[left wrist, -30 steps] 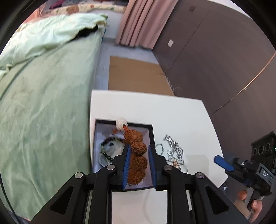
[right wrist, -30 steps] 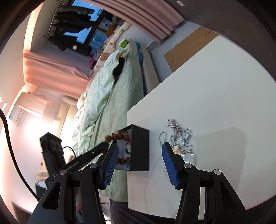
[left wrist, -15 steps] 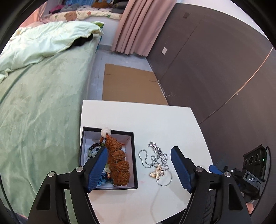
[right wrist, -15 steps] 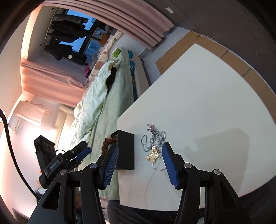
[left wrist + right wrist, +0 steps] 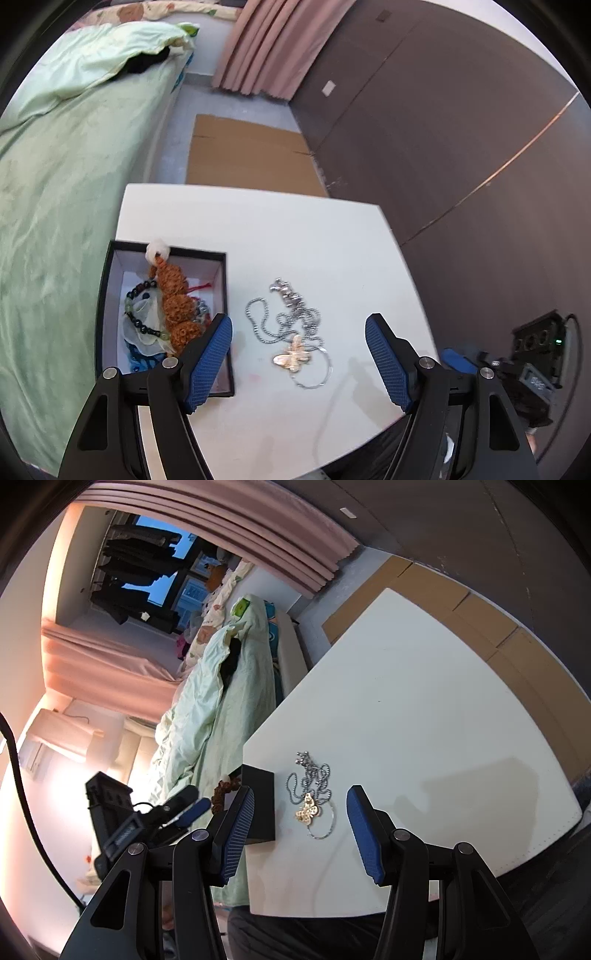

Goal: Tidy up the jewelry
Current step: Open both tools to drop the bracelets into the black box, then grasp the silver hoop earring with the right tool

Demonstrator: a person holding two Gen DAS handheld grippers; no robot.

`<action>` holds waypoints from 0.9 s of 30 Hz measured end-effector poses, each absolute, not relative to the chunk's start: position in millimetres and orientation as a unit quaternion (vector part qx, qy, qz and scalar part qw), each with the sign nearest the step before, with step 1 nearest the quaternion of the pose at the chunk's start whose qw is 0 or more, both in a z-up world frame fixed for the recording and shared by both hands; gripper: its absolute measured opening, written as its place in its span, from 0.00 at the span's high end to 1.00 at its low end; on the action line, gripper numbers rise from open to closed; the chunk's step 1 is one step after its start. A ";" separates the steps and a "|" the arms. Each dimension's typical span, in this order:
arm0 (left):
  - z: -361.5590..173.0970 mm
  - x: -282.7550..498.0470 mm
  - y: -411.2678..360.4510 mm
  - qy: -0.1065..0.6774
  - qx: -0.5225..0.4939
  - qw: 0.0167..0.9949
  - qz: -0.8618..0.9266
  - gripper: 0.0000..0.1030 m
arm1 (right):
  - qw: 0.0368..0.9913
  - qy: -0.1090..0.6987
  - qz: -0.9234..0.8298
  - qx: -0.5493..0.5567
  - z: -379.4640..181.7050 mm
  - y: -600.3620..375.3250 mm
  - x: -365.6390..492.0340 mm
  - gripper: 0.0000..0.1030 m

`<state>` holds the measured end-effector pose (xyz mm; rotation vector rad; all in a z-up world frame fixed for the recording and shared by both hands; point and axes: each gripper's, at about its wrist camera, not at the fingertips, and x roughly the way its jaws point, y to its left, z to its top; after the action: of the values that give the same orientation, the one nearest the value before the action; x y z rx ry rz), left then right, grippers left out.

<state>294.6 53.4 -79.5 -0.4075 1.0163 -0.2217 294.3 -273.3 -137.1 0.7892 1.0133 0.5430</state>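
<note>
Left wrist view: left gripper (image 5: 298,360) jaws now spread wide, having released the brown bead bracelet (image 5: 175,300) into the box (image 5: 105,280). Necklace (image 5: 293,334) lies on tabletop (image 5: 295,236) beside box. Right gripper (image 5: 300,829) jaws spread, empty.

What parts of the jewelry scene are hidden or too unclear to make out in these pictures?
- Box near corner, left wrist view: covered by the left hand-held gripper.
- Box contents, right wrist view: hidden by its dark wall; only some brown beads show.
- Necklace chains, both views: tangled, too fine to count.
- Items under the brown beads: overlapped.
</note>
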 end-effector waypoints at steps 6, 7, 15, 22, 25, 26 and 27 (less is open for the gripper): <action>-91.2 292.7 65.8 0.486 -0.153 0.860 -0.029 0.27 | 0.763 0.478 0.248 0.358 -145.6 -271.9 295.9 0.48; -91.1 291.0 70.0 0.484 -0.161 0.860 -0.031 0.27 | 0.762 0.481 0.249 0.356 -147.7 -269.7 296.4 0.48; -83.0 281.1 84.8 0.473 -0.165 0.865 -0.031 0.27 | 0.767 0.515 0.262 0.280 -158.8 -216.1 308.6 0.48; -81.2 272.5 92.7 0.470 -0.172 0.865 -0.035 0.27 | 0.775 0.544 0.253 0.199 -165.7 -183.1 324.0 0.66; -82.7 268.9 96.8 0.468 -0.179 0.865 -0.035 0.27 | 0.778 0.558 0.246 0.147 -170.6 -169.8 328.0 0.67; -83.3 267.8 98.1 0.467 -0.182 0.864 -0.035 0.27 | 0.778 0.563 0.245 0.133 -172.4 -166.0 329.2 0.67; -83.8 266.7 99.5 0.467 -0.184 0.864 -0.034 0.27 | 0.778 0.567 0.243 0.120 -173.8 -162.5 330.2 0.68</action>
<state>266.7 99.5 -83.8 -0.3857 0.9783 -0.0713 330.2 -162.5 -173.8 0.2604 1.2252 0.5254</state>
